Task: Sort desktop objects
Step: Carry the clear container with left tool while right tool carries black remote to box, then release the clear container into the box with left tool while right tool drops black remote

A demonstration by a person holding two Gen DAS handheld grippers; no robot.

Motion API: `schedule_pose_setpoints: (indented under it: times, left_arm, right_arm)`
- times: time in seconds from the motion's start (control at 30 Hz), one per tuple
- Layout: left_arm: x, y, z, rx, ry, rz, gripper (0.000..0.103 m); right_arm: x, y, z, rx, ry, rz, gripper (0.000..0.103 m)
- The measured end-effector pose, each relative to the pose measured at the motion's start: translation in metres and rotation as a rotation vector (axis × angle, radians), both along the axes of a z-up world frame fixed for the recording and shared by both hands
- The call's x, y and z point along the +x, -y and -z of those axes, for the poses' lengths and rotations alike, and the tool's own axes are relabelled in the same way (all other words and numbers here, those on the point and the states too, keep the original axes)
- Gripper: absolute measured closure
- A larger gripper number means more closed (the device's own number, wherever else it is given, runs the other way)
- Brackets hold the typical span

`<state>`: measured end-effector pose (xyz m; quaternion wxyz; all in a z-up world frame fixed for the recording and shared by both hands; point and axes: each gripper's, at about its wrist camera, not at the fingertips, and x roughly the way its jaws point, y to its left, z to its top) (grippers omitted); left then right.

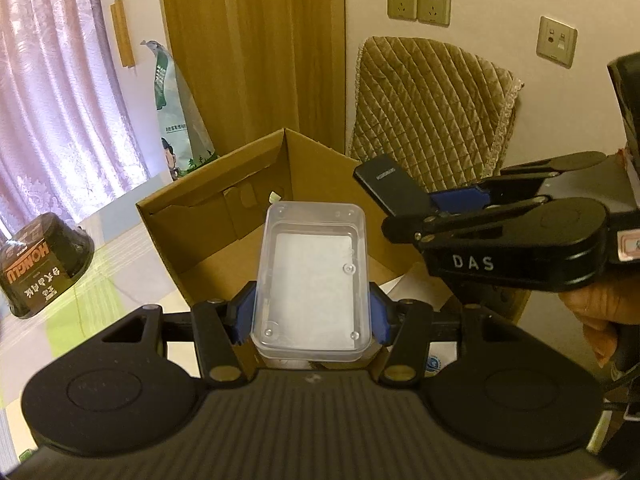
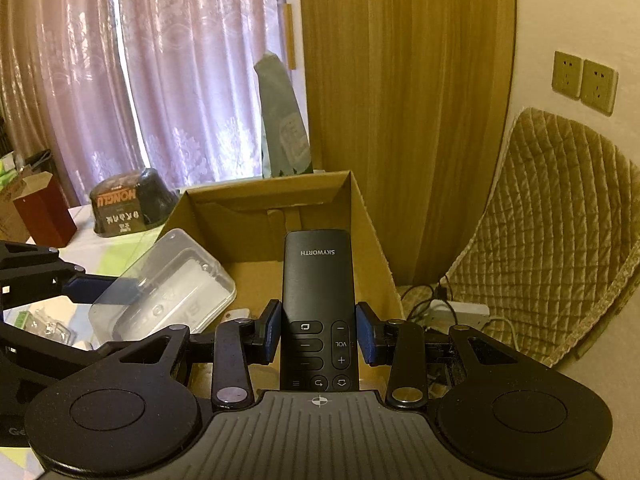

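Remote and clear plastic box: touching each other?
Apart. The left wrist view shows the remote held in the right gripper with cardboard box wall visible between it and the clear plastic box, which the left gripper grips.

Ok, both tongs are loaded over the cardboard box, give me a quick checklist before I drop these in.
1. Left tongs clamped on the clear plastic case: ok, pads on both sides.
2. Right tongs clamped on the black remote: ok.
3. Cardboard box open at the top: ok.
4. Room on the box floor: ok where visible; the part under the case is hidden.
5. Both items over the opening: ok for the case; cannot tell for the remote.
6. The two tongs apart from each other: ok, a gap shows in the left wrist view.
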<state>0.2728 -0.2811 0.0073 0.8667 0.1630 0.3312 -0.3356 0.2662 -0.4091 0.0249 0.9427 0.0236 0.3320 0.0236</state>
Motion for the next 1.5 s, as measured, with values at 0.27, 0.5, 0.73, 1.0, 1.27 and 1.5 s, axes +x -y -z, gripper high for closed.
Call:
schedule_pose_setpoints:
  times: [0.27, 0.5, 0.73, 1.0, 1.27, 1.5]
  left_arm:
    - [0.003, 0.004, 0.007, 0.010, 0.003, 0.013, 0.052]
    - [0.004, 0.008, 0.010, 0.025, 0.014, 0.033, 0.052]
    - [0.005, 0.010, 0.014, 0.044, 0.022, 0.039, 0.052]
    - [0.004, 0.005, 0.011, 0.039, 0.029, 0.028, 0.049]
    - [0.003, -0.010, 0.004, 0.025, 0.043, -0.001, 0.047]
    - [0.002, -0.018, 0.005, 0.037, 0.039, -0.009, 0.047]
  right_arm:
    - [0.009, 0.000, 0.005, -0.002, -0.010, 0.007, 0.065]
    - [0.013, 0.001, 0.012, -0.004, -0.020, 0.012, 0.065]
    - [0.014, 0.003, 0.018, -0.003, -0.030, 0.015, 0.065]
    - [0.013, 0.003, 0.020, -0.006, -0.030, 0.013, 0.065]
    - [0.012, -0.001, 0.021, -0.008, -0.030, 0.007, 0.065]
    - [0.014, -0.008, 0.020, -0.008, -0.028, -0.005, 0.065]
